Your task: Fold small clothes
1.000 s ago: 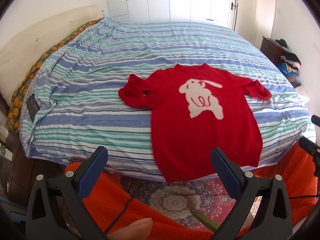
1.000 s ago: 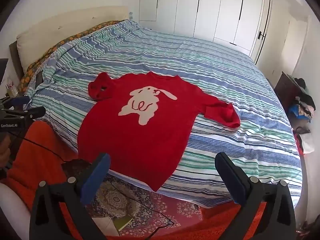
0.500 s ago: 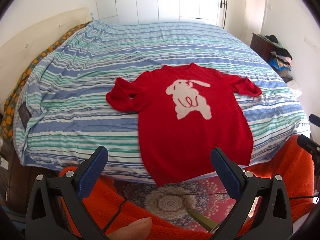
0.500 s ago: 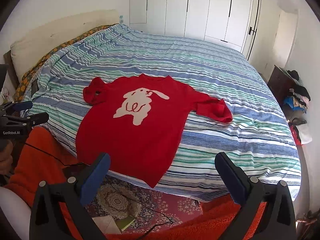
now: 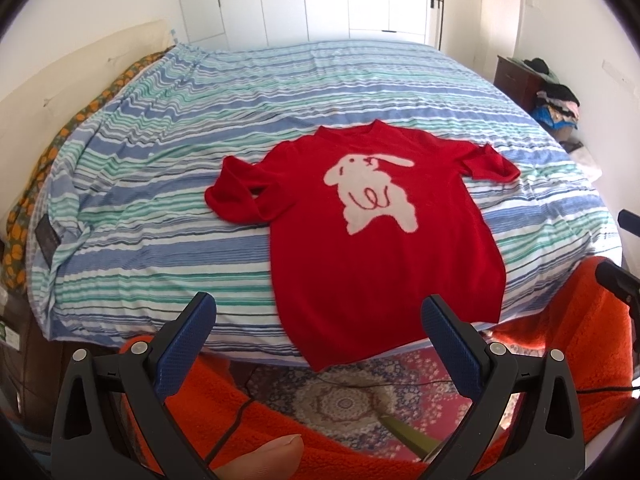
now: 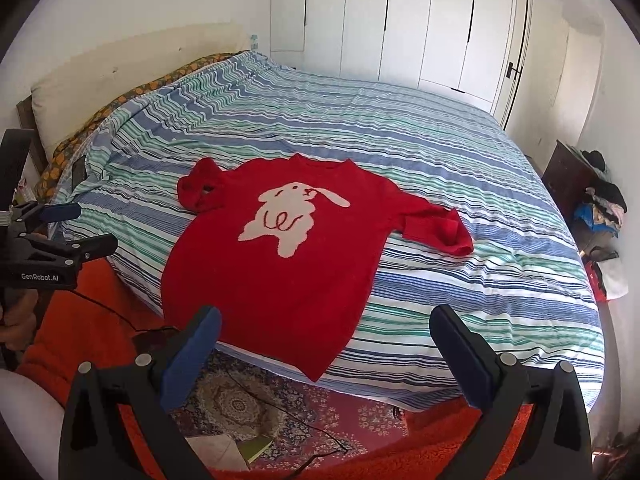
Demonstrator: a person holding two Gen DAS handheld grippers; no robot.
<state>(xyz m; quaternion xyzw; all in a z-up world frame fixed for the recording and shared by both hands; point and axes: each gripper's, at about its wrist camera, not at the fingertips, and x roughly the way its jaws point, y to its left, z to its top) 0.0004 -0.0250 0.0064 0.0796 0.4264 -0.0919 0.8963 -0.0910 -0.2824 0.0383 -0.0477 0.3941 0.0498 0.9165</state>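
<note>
A small red sweater point(image 5: 380, 240) with a white rabbit on its front lies face up near the front edge of a striped bed point(image 5: 160, 184); its hem hangs over the edge. Both sleeves are bunched up at the sides. It also shows in the right wrist view point(image 6: 272, 264). My left gripper point(image 5: 318, 316) is open and empty, held off the bed just before the hem. My right gripper point(image 6: 326, 322) is open and empty, also short of the bed edge. The left gripper shows at the left of the right wrist view point(image 6: 60, 232).
A patterned rug point(image 5: 344, 396) and a black cable point(image 5: 240, 420) lie on the floor below. Orange fleece point(image 5: 256, 428) covers the person's lap. A dark nightstand point(image 6: 572, 176) with piled clothes stands right of the bed. White wardrobe doors point(image 6: 400, 20) stand behind.
Both grippers have shifted slightly, so the sweater sits a little lower and more to the left in the views. The sweater has not moved. Both grippers stay open.
</note>
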